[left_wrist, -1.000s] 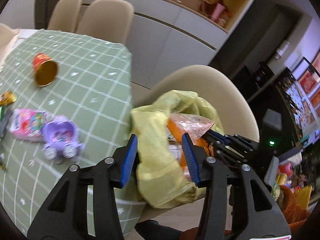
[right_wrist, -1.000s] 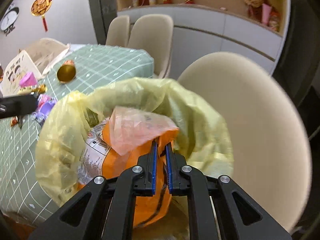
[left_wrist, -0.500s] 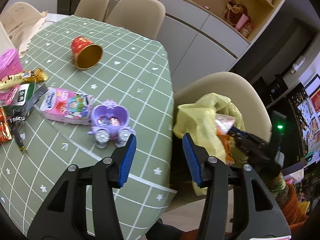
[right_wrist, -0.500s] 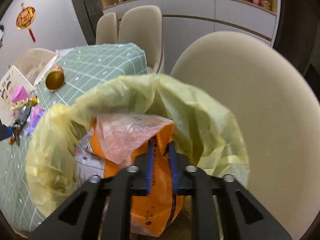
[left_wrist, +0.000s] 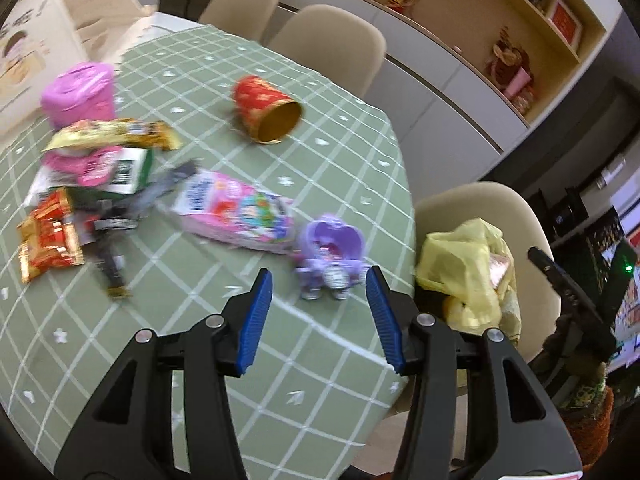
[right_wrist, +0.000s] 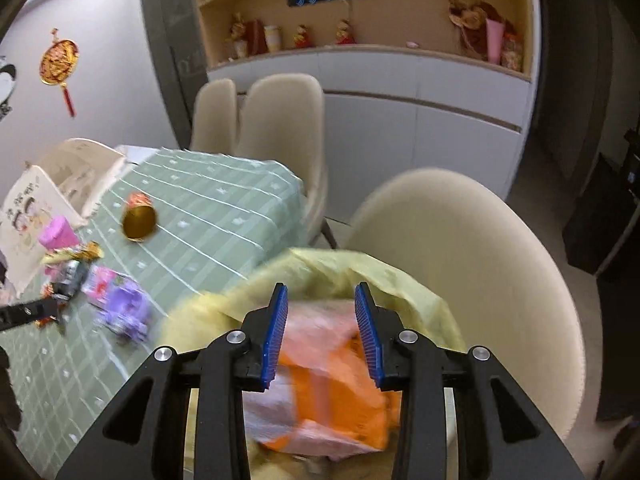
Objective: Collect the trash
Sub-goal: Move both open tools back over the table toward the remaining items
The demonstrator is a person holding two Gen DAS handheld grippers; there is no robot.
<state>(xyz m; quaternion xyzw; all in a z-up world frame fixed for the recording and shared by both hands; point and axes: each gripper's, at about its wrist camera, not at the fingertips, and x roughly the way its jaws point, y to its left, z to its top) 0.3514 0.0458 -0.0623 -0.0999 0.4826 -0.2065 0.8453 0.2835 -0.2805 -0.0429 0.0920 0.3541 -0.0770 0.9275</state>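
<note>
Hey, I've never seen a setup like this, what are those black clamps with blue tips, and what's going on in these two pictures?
They are handheld grippers, one in each of a person's hands, each carrying a fisheye camera that looks along its fingers. The left gripper, open, looks over a green checked table with a tipped red paper cup, a pink carton, a purple toy carriage and snack wrappers. The right gripper, also open and holding nothing, looks at a yellow trash bag on a beige chair, with orange packaging inside.
</note>
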